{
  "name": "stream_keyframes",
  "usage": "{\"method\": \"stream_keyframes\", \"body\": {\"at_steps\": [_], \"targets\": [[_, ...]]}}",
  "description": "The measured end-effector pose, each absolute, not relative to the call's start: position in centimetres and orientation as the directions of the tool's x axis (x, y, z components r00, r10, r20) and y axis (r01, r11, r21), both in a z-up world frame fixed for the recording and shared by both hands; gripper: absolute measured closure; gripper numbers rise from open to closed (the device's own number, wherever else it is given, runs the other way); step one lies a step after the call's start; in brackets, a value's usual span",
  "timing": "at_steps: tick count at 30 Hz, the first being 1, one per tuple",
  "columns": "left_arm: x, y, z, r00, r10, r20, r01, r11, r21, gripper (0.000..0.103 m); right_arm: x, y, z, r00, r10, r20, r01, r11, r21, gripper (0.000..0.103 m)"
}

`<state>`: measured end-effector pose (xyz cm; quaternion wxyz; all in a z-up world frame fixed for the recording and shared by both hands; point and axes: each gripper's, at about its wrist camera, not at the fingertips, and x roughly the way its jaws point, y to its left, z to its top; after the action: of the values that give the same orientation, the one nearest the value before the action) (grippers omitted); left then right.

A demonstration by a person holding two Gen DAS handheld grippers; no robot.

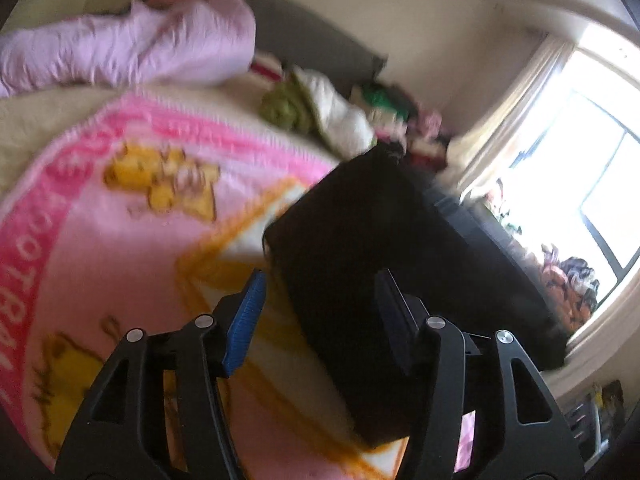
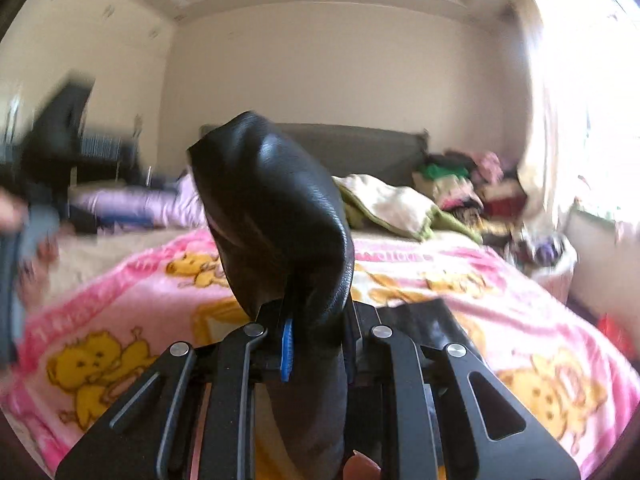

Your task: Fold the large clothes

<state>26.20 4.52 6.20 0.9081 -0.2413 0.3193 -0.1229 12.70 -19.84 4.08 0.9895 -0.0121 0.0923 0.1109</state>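
Black leather-look garment (image 2: 276,208) is the task item, pinched in the right hand-held gripper (image 2: 316,344), jaws nearly together on a fold that bulges up and forward above the blue pads (image 2: 286,350) and hangs down between the fingers toward the camera. Right view looks almost level across the bed, so the gripped part is lifted clear of the pink blanket (image 2: 500,304) with yellow cartoon animals. Another flat black piece (image 2: 420,320) lies on the blanket just right of this gripper's fingers; cannot tell whether it is the same garment. Left wrist view: left hand-held gripper (image 1: 320,304) has its jaws apart, blue pad (image 1: 244,320) on one side and dark pad on the other, not pressing anything. Black garment (image 1: 360,280) lies as a flat folded slab on the pink blanket (image 1: 120,220), running from between and below the left fingers away toward the window (image 1: 600,160); the right-hand finger overlaps it, contact unclear. Blanket has a darker pink lettered border. At the head of the bed: lilac bedding (image 1: 132,48) at left, green and cream cloth (image 1: 312,112) in the middle, mixed clothes pile (image 2: 468,188) at right by the curtain. Grey headboard (image 2: 360,148) behind. Both views motion-blurred. Blurred hand and dark shape at left edge of right view, cannot identify.
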Motion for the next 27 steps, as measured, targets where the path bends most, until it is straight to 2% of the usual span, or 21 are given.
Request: {"method": "stream_keyframes", "body": {"at_steps": [5,9,10,13,15,16,18,19,21,24,27], "targets": [[28.1,-0.3,1.9,0.672,-0.424,-0.607,0.087,0.859,-0.504,0.056,13.1,-24.3,3.0,0.954,0.203,-0.219,-0.178,0.976,0.128,0.085],[28.7,-4.9,-0.7,0.613,-0.477,-0.63,0.139,0.85,-0.509,0.055,14.5,-28.7,0.3,0.919,0.237,-0.317,-0.139,0.943,0.303,0.084],[28.8,-5.8,-1.1,0.601,-0.487,-0.634,0.15,0.848,-0.509,0.049,15.0,-30.1,-0.7,0.899,0.267,-0.347,-0.13,0.92,0.371,0.082],[28.8,-8.7,-2.7,0.56,-0.484,-0.673,0.17,0.861,-0.479,0.042,16.4,-33.3,-3.9,0.816,0.404,-0.414,-0.127,0.824,0.552,0.082],[28.9,-9.6,-3.7,0.553,-0.471,-0.688,0.163,0.87,-0.465,0.032,16.7,-35.2,-5.8,0.765,0.489,-0.419,-0.109,0.739,0.665,0.081],[29.0,-9.7,-3.9,0.544,-0.481,-0.687,0.162,0.864,-0.477,0.031,16.7,-36.0,-6.3,0.744,0.527,-0.41,-0.108,0.701,0.705,0.079],[28.7,-9.7,-4.0,0.545,-0.487,-0.683,0.163,0.86,-0.484,0.031,16.3,-37.3,-6.1,0.715,0.569,-0.405,-0.102,0.658,0.746,0.033],[28.7,-9.6,-3.9,0.549,-0.479,-0.684,0.162,0.865,-0.475,0.031,15.8,-38.1,-5.5,0.721,0.575,-0.385,-0.108,0.643,0.758,0.006],[28.5,-9.5,-3.5,0.553,-0.473,-0.686,0.165,0.869,-0.466,0.031,14.9,-39.6,-3.5,0.745,0.571,-0.345,-0.141,0.64,0.755,0.006],[28.4,-9.6,-3.4,0.544,-0.477,-0.69,0.175,0.869,-0.463,0.03,16.1,-41.6,0.2,0.784,0.5,-0.369,-0.131,0.713,0.689,0.006],[28.3,-10.0,-3.4,0.539,-0.483,-0.69,0.182,0.867,-0.464,0.03,20.4,-41.9,2.3,0.727,0.526,-0.44,-0.149,0.747,0.648,0.006]]}}
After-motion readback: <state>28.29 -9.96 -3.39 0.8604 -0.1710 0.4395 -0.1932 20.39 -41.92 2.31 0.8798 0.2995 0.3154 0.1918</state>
